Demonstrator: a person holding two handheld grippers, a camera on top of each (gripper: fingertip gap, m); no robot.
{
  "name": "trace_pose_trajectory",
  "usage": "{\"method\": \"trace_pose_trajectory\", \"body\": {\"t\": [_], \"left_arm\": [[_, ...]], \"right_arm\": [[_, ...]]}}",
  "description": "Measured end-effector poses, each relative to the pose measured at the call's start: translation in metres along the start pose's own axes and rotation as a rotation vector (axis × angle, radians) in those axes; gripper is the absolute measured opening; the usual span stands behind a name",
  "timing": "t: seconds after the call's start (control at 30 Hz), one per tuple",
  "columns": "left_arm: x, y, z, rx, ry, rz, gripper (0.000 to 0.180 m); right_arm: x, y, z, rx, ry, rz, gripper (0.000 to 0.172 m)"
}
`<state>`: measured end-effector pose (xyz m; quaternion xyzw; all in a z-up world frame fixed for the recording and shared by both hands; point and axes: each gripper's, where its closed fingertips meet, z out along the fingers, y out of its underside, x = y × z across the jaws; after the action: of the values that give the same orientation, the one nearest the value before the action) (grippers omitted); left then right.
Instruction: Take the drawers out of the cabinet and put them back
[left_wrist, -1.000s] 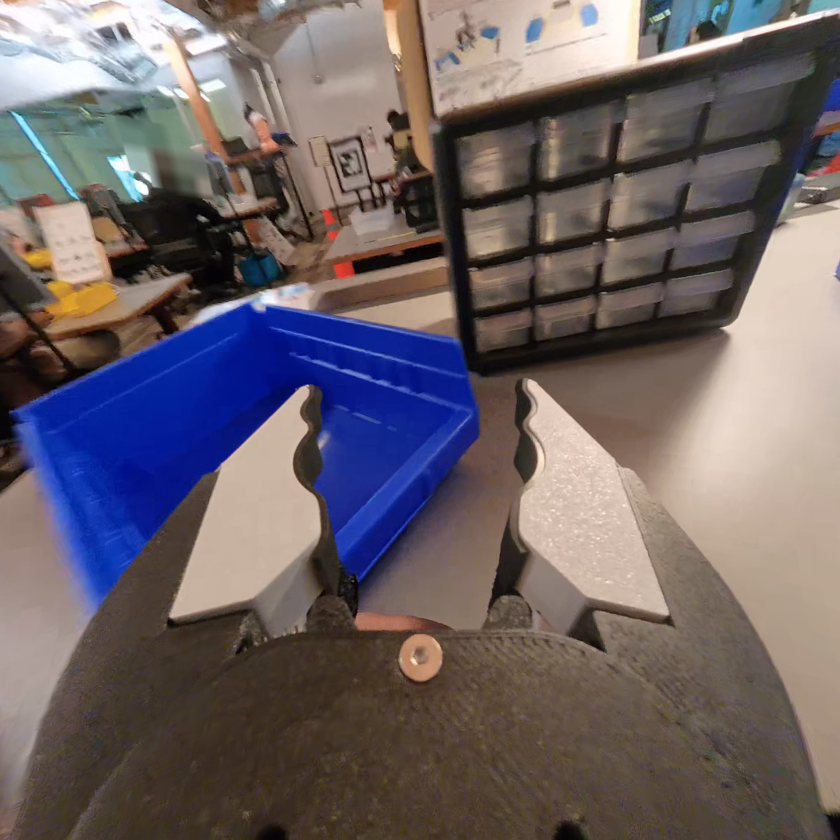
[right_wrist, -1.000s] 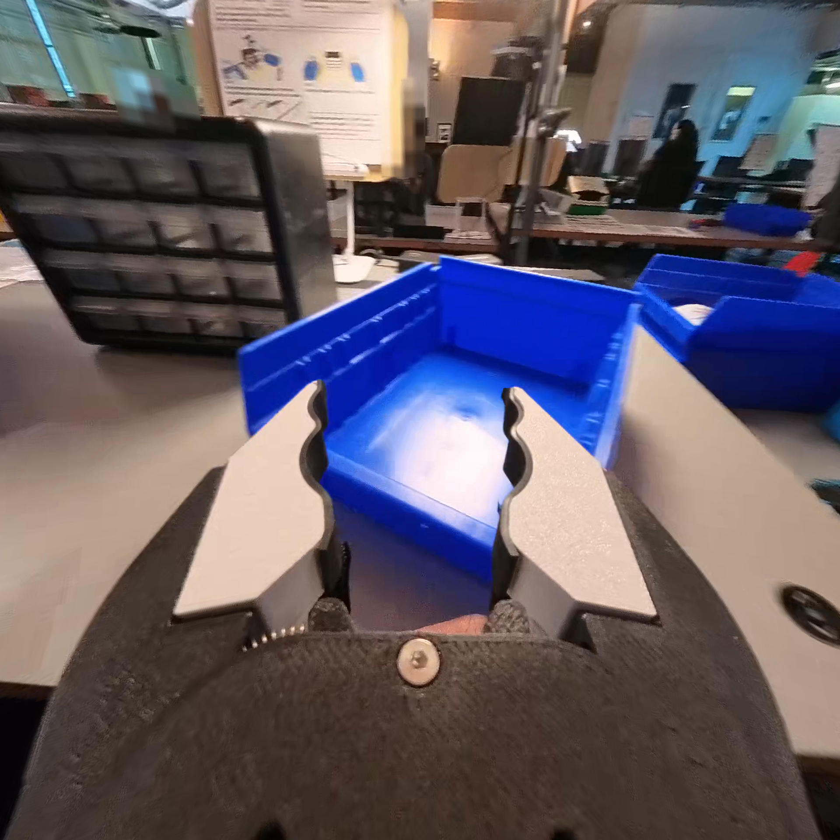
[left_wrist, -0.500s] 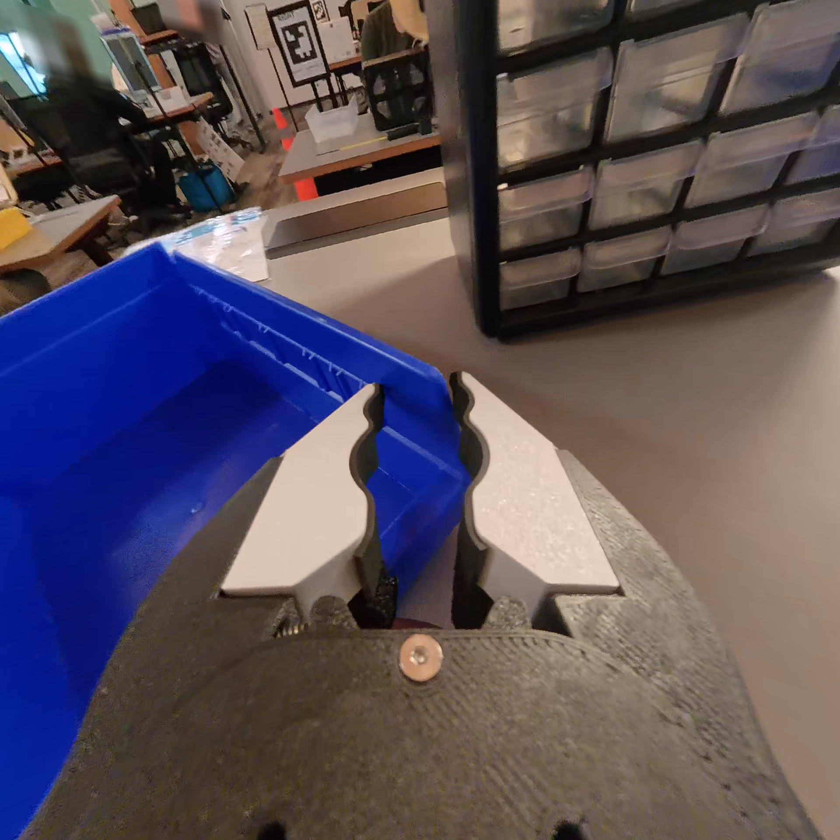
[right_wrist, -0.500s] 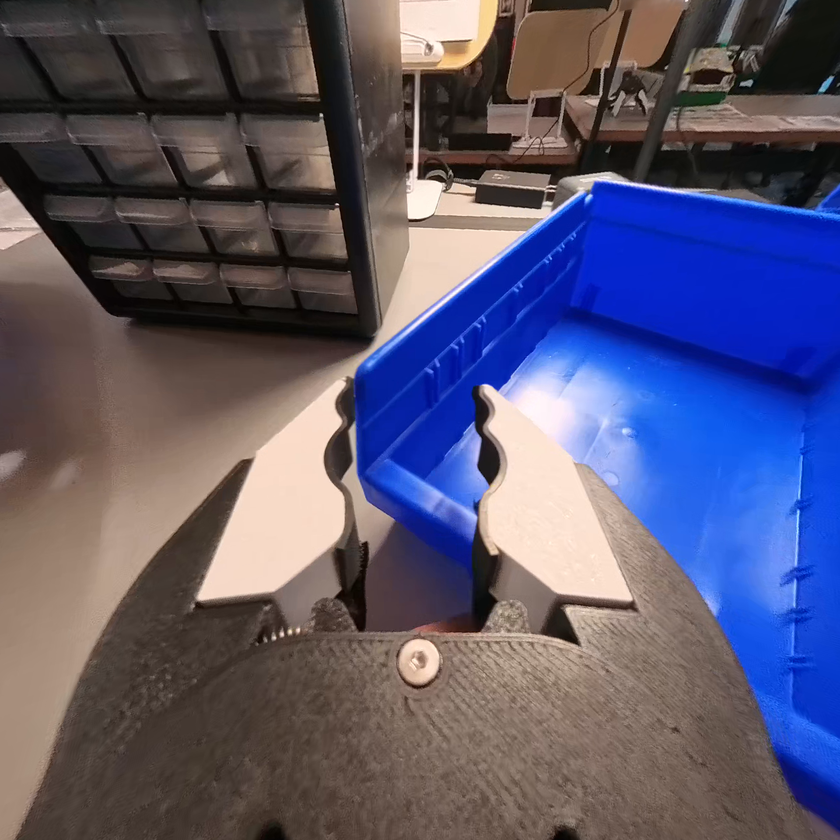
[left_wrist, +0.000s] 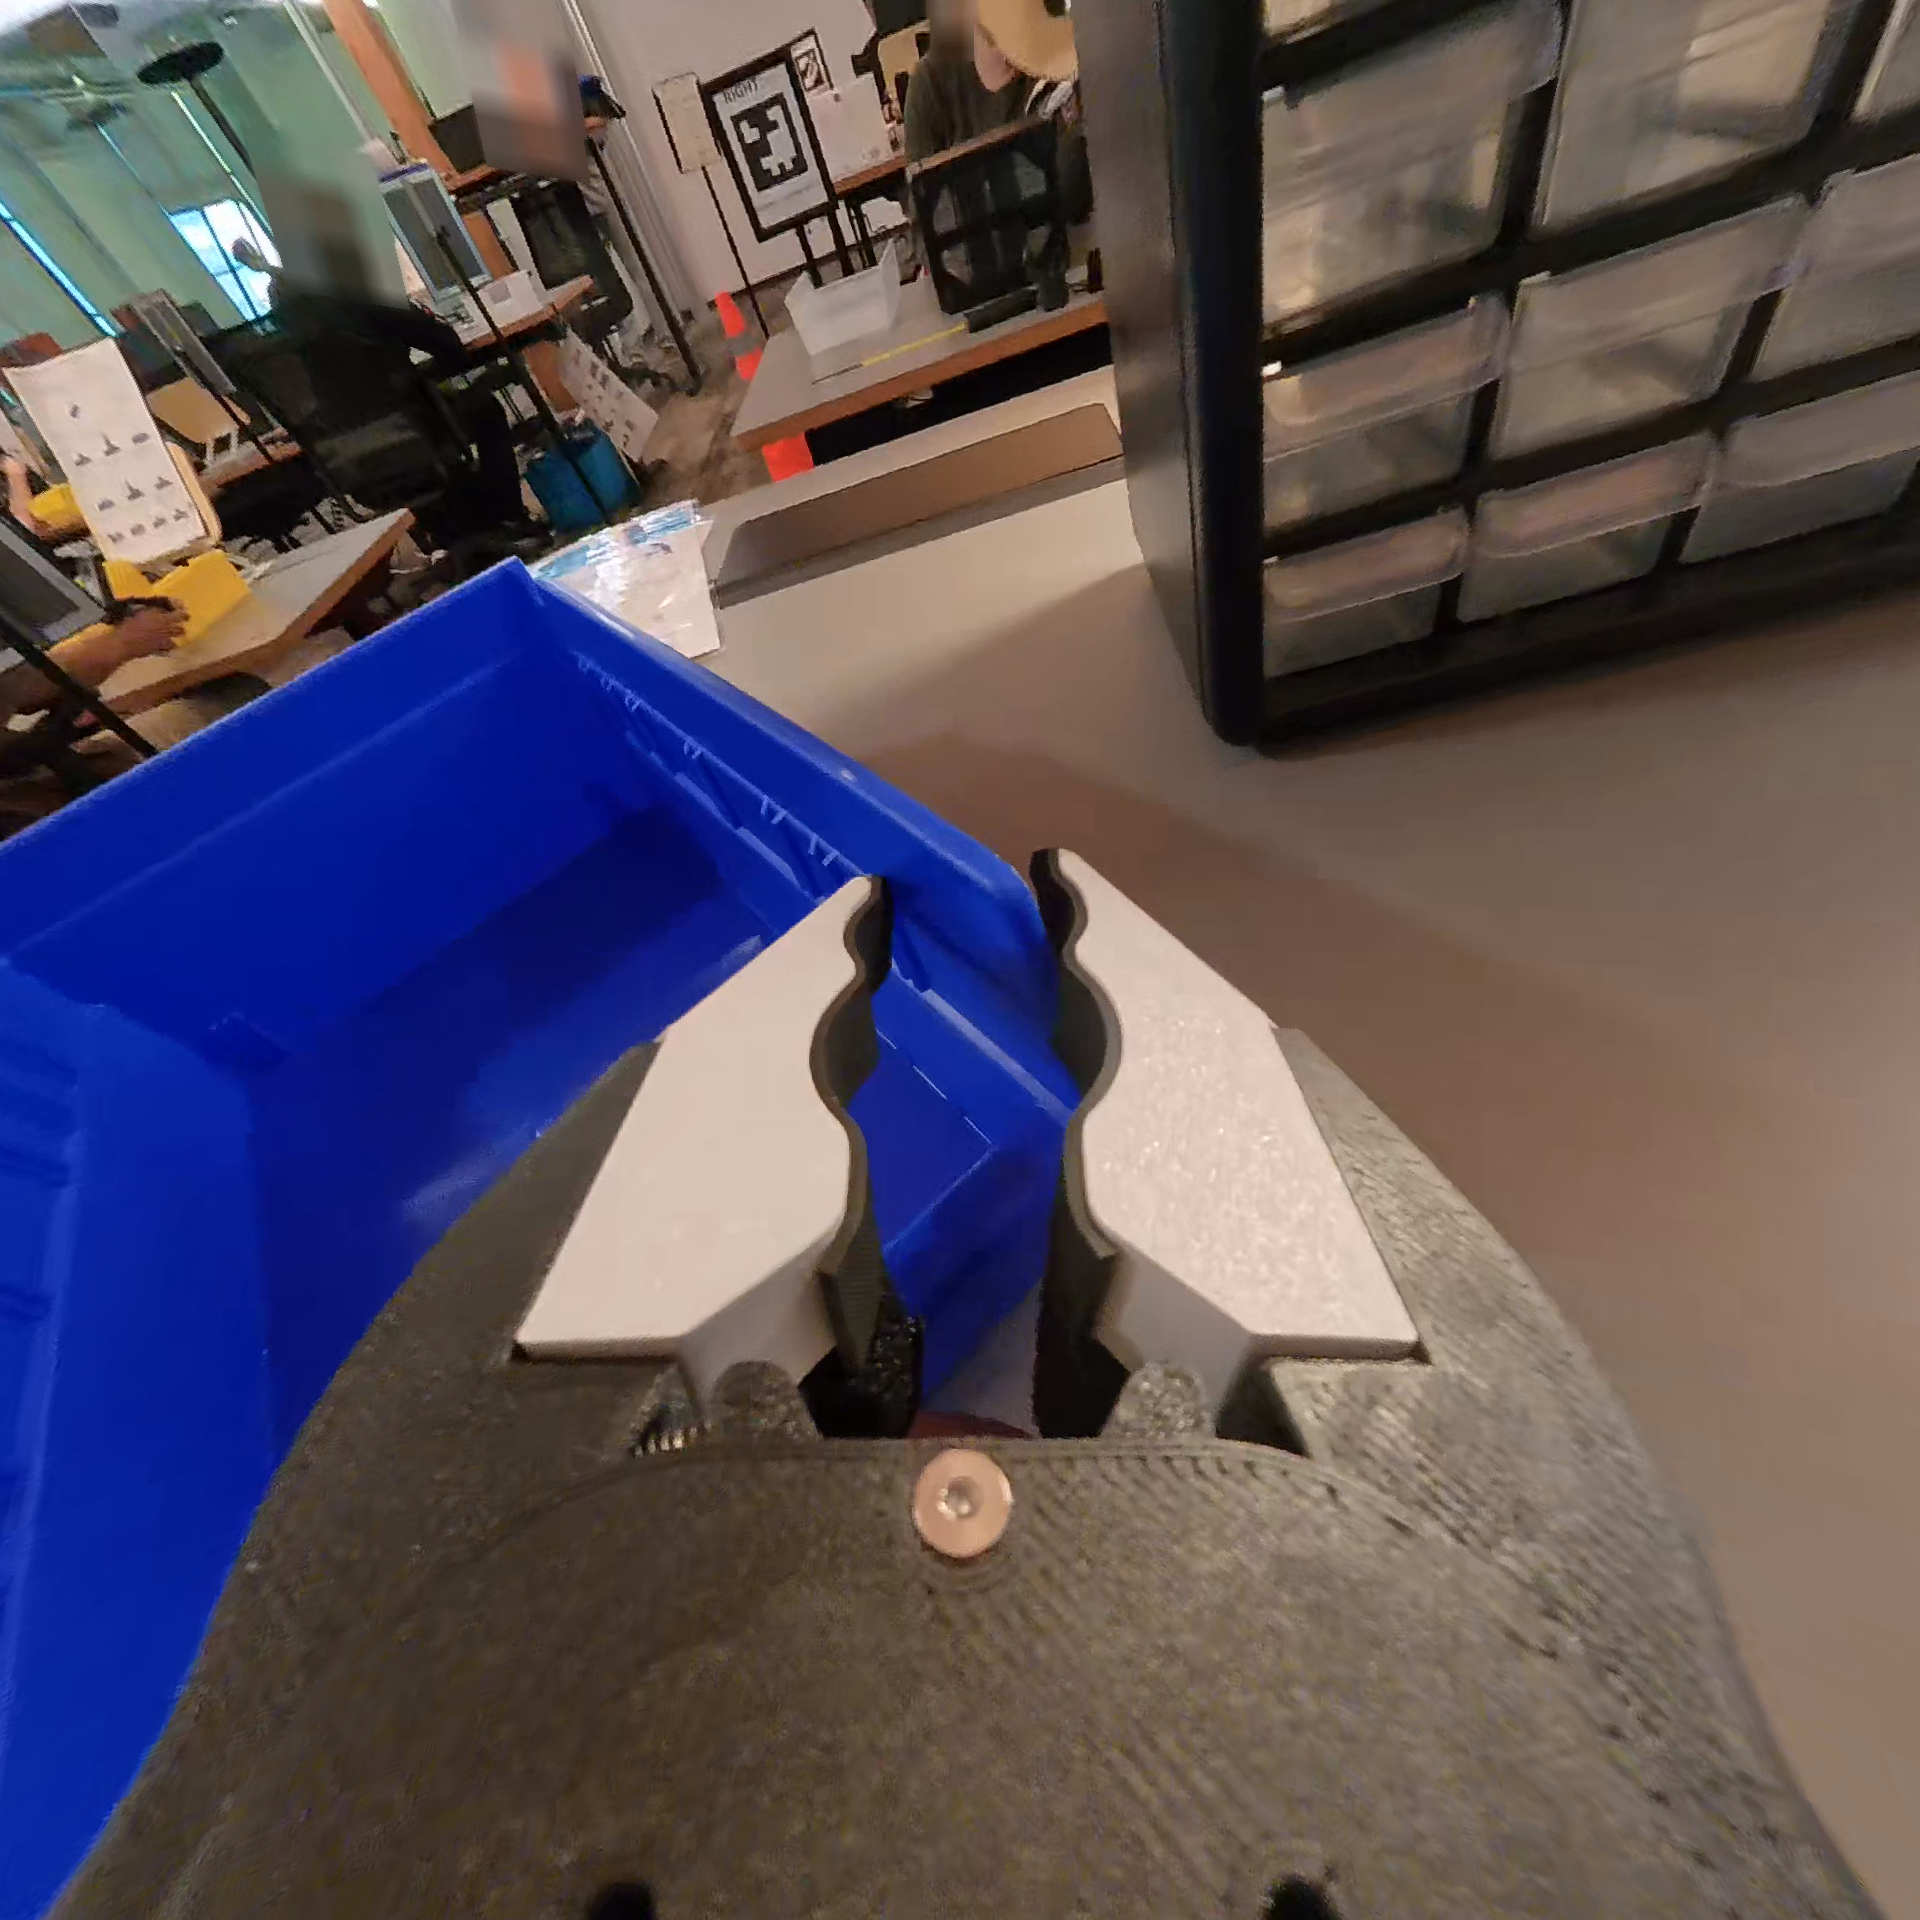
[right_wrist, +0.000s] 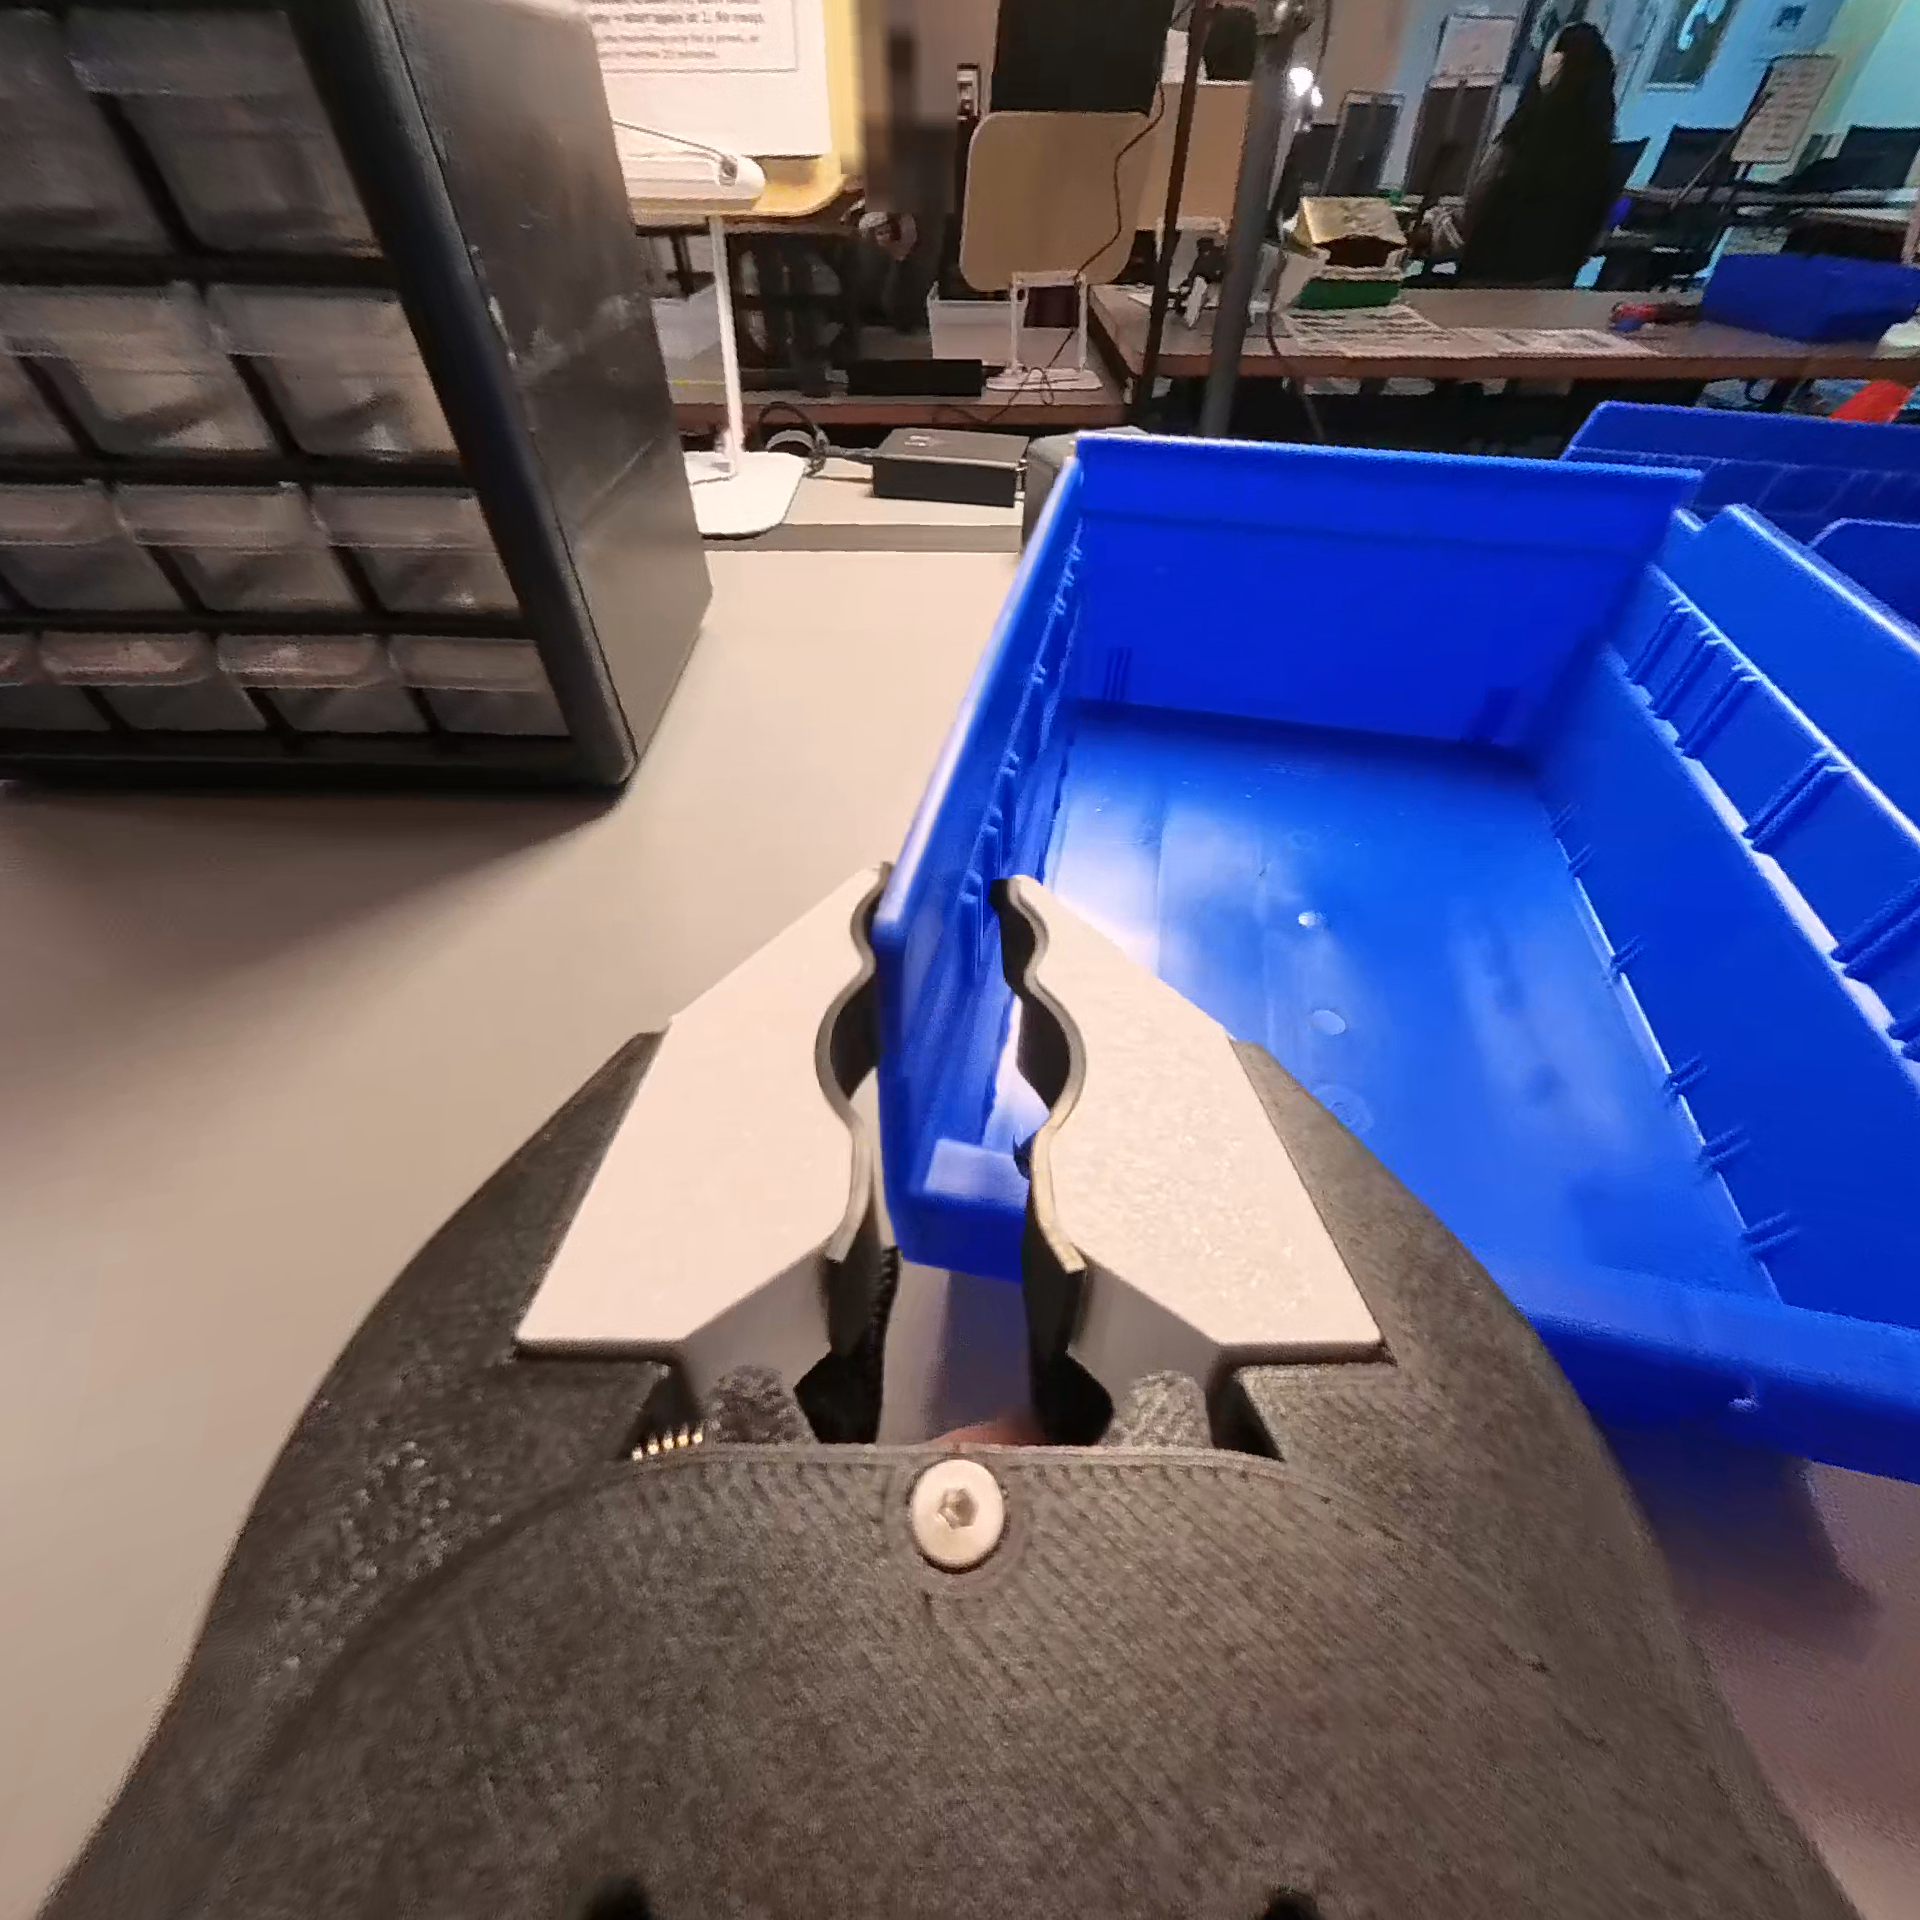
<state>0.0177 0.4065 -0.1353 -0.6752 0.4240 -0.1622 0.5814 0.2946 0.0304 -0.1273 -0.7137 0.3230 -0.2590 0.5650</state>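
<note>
The left hand-held gripper (left_wrist: 961, 883) is clamped on the side wall of a blue bin (left_wrist: 416, 935), one finger inside the bin and the other outside, both pads pressed to the plastic near the bin's near corner. This bin sits on the grey bench (left_wrist: 1455, 987) to the left of the cabinet, close to the bench's left edge.

The right hand-held gripper (right_wrist: 935, 894) is closed on the left wall of a second blue bin (right_wrist: 1403, 935); its left finger (right_wrist: 748, 1091) lies against the outer face and its right finger (right_wrist: 1164, 1122) against the inner ribbed face, with the wall pinched between them near the near corner. Further blue bins (right_wrist: 1818, 499) stand just beyond it toward the bench's right side.

The cabinet (left_wrist: 1558, 364), a black frame filled with rows of small clear drawers (left_wrist: 1361, 410), stands upright toward the back of the bench, between the two bins and apart from both. In the right wrist view the same cabinet (right_wrist: 312, 416) shows at the upper left, its dark side panel facing the bin. All drawers in view sit pushed into their slots. A clear plastic sheet (left_wrist: 644, 582) lies on the bench just behind the left bin.
</note>
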Motion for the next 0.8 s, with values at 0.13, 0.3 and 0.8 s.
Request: {"method": "trace_pose_trajectory", "body": {"t": [0.13,0.3,0.8], "left_arm": [[-0.005,-0.001,0.007,0.023,0.030,0.052,0.026],[-0.037,0.006,0.001,-0.008,-0.048,0.034,0.009],[-0.110,0.032,-0.010,0.000,-0.114,-0.051,0.001]], "right_arm": [[0.009,0.000,0.001,0.007,0.014,-0.006,0.010],[0.021,-0.001,-0.002,0.012,0.019,0.008,0.009],[0.067,-0.004,0.012,0.003,0.055,-0.038,0.004]]}}
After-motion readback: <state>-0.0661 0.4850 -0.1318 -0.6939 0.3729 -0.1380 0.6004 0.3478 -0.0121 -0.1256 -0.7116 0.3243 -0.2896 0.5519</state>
